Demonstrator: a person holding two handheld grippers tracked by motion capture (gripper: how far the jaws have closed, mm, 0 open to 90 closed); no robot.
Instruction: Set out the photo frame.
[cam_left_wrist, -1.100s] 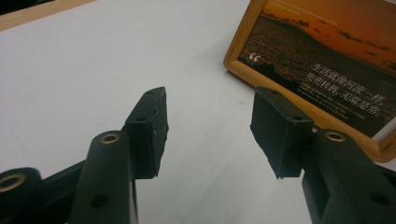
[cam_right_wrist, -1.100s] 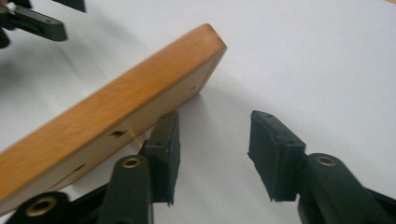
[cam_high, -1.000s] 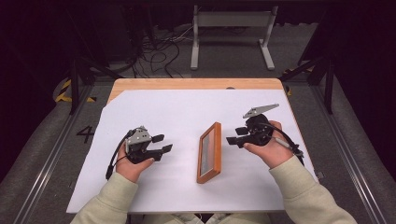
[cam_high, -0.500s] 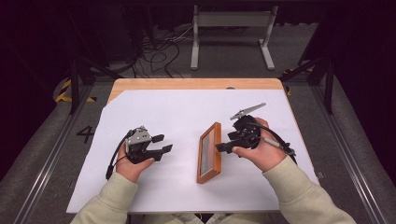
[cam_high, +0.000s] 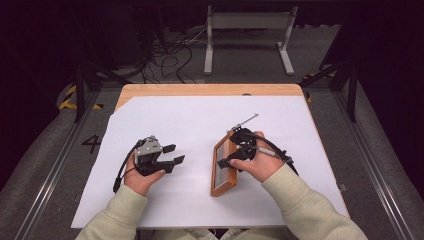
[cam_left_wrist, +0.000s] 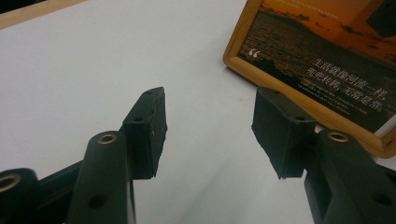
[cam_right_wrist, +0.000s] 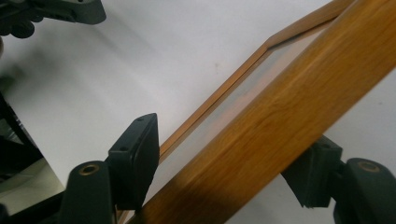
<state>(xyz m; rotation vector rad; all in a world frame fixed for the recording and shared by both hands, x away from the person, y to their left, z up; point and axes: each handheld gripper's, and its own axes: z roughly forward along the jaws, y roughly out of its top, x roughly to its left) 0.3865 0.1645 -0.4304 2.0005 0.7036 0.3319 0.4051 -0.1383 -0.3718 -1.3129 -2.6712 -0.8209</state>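
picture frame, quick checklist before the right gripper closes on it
1. Picture frame lies on the white table sheet: ok.
2. Right gripper straddles the frame's wooden edge, one jaw on each side: ok.
3. Its jaws, which have just been closing, press on the wood: cannot tell; the left pad looks apart from it.
4. Left gripper open, nothing between its jaws: ok.
5. Left gripper apart from the frame: ok.
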